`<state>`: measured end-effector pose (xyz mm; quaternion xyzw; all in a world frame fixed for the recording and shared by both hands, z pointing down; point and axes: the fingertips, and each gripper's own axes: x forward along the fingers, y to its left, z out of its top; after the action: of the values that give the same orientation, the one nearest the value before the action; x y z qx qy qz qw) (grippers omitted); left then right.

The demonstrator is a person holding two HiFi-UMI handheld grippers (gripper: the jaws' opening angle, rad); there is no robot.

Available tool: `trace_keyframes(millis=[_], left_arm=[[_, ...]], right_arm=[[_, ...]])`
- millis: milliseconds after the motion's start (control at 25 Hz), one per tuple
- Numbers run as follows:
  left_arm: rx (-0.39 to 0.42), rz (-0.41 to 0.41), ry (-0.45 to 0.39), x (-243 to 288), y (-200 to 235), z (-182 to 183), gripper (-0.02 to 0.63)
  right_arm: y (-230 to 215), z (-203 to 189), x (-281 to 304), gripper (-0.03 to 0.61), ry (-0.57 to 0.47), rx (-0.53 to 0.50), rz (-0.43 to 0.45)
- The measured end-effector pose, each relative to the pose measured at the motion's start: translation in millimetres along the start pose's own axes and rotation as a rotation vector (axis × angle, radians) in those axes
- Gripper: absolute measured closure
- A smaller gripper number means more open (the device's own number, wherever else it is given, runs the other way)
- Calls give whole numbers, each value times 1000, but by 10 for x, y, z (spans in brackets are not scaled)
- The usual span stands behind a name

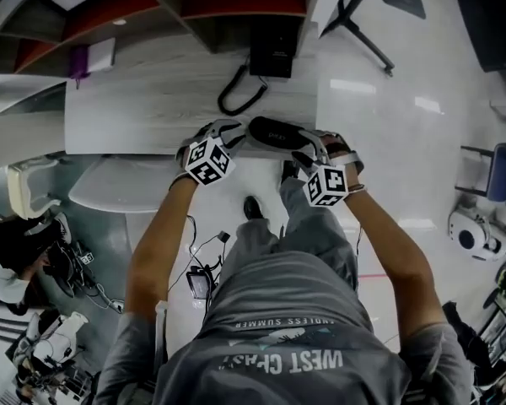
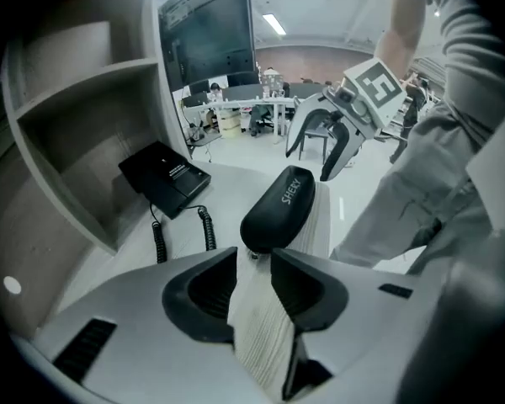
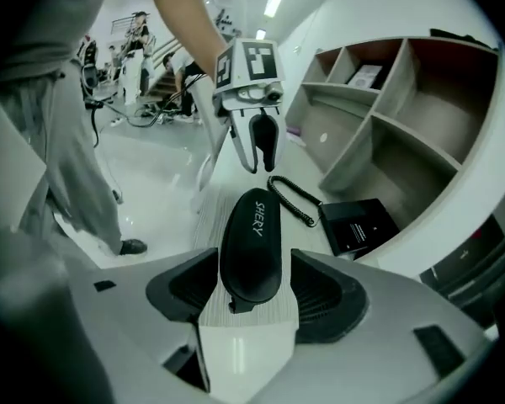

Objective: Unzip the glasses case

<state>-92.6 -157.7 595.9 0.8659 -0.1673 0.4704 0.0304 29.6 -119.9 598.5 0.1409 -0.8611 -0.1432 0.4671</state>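
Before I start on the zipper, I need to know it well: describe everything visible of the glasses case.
The glasses case is a black, matte, oval shell with white lettering SHERY on its lid. It looks zipped shut and lies flat on the pale wood-grain table, near its front edge. One end, bearing a small dark tab, sits between the right gripper's open fingers, apparently untouched; the left gripper stands open just short of the other end.

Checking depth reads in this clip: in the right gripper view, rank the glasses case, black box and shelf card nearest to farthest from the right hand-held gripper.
1. Glasses case, between the open jaws of the right hand-held gripper.
2. Black box, to the right on the desk.
3. Card, upper right, in the shelf.
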Motion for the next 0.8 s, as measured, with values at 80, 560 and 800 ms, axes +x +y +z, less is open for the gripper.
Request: trace_keyframes(millis=[80, 560, 800], left_arm=[[33, -3, 30, 96, -8, -68, 488], [127, -4, 82, 406, -27, -245, 428], [190, 8, 57, 387, -62, -226, 472]], right_arm=[[38, -69, 59, 279, 15, -65, 1], [85, -227, 282, 293, 0, -108, 49], [167, -137, 231, 296, -176, 332, 381]])
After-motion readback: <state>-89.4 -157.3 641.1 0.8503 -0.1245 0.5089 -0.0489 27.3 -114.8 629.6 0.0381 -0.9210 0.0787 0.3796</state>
